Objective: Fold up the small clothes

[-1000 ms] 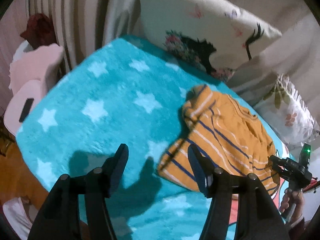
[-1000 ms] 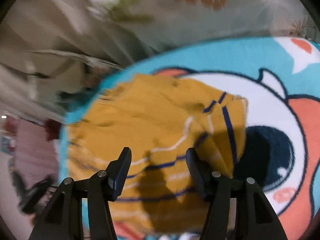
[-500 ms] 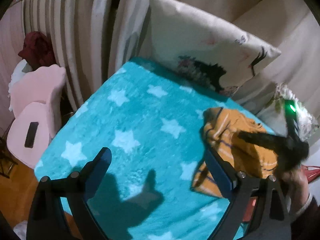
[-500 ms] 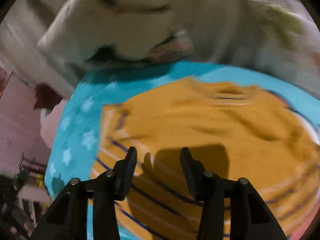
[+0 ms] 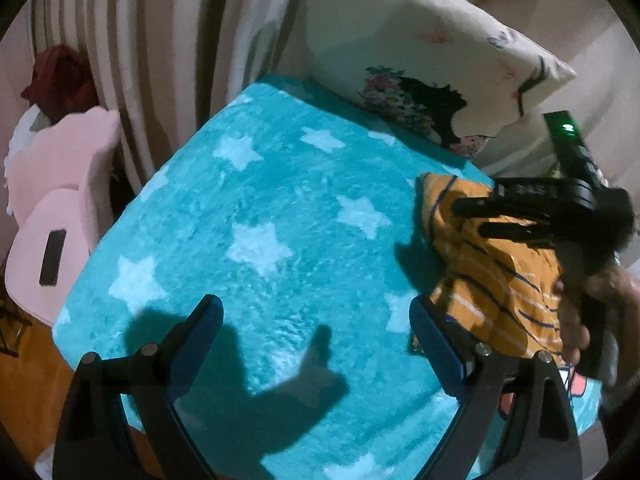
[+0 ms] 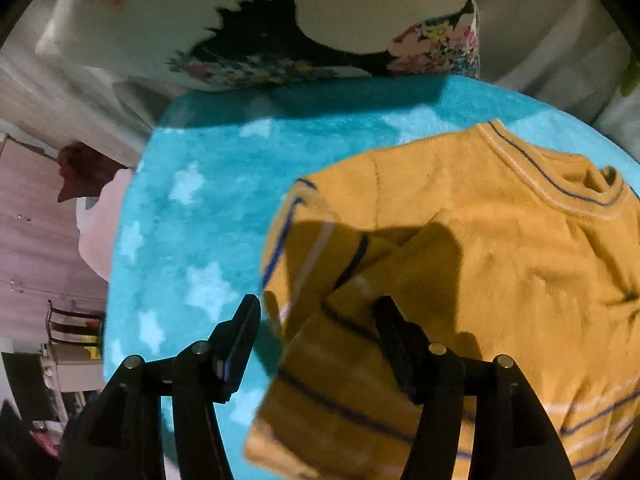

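A small mustard-yellow shirt (image 6: 480, 248) with navy and white stripes lies crumpled on a turquoise star blanket (image 5: 280, 216). In the left wrist view the shirt (image 5: 496, 280) is at the right edge of the bed. My left gripper (image 5: 316, 320) is wide open and empty, held above bare blanket left of the shirt. My right gripper (image 6: 316, 320) is open, low over the shirt's left sleeve area, with a raised fold of cloth between its fingers. It also shows in the left wrist view (image 5: 468, 216), over the shirt.
A large white pillow (image 5: 420, 52) with a floral print leans at the head of the bed. Striped curtains (image 5: 140, 40) hang behind. A pink chair (image 5: 60, 200) with a dark phone-like object stands beside the bed's left edge. Wooden floor lies below.
My left gripper has opened wider and drawn back left of the shirt. My right gripper has swung around to the shirt's left side and come down over a raised fold.
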